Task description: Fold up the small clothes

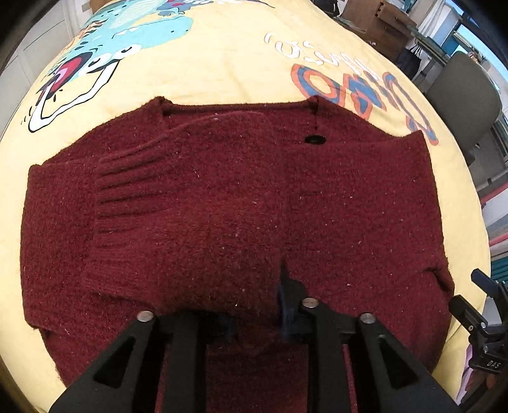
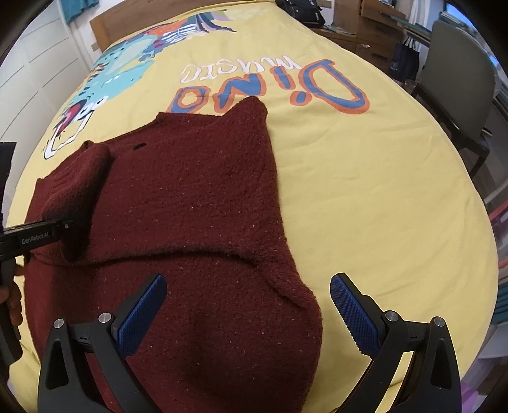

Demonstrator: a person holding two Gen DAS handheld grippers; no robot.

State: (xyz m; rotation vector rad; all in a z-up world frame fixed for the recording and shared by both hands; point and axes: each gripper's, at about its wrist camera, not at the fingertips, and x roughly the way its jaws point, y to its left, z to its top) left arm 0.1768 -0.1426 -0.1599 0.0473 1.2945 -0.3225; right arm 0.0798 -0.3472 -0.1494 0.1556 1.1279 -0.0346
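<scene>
A dark red knit sweater (image 1: pixel 238 197) lies flat on the yellow bedspread (image 1: pixel 222 63), with one ribbed sleeve (image 1: pixel 127 197) folded across its chest. My left gripper (image 1: pixel 254 305) is low over the sweater's near edge, its fingers partly buried under the knit; whether it pinches the fabric is hidden. In the right wrist view the sweater (image 2: pixel 190 206) fills the lower left and my right gripper (image 2: pixel 247 301) is open, its blue pads (image 2: pixel 352 314) astride the sweater's near right corner. The left gripper (image 2: pixel 35 236) shows at the left edge there.
The bedspread (image 2: pixel 365 190) carries a dinosaur print (image 2: pixel 111 79) and "Dino Music" lettering (image 2: pixel 270 85). A grey chair (image 2: pixel 460 79) and wooden drawers (image 2: pixel 365 28) stand beyond the bed's right side. A wooden headboard (image 2: pixel 104 28) is at the far end.
</scene>
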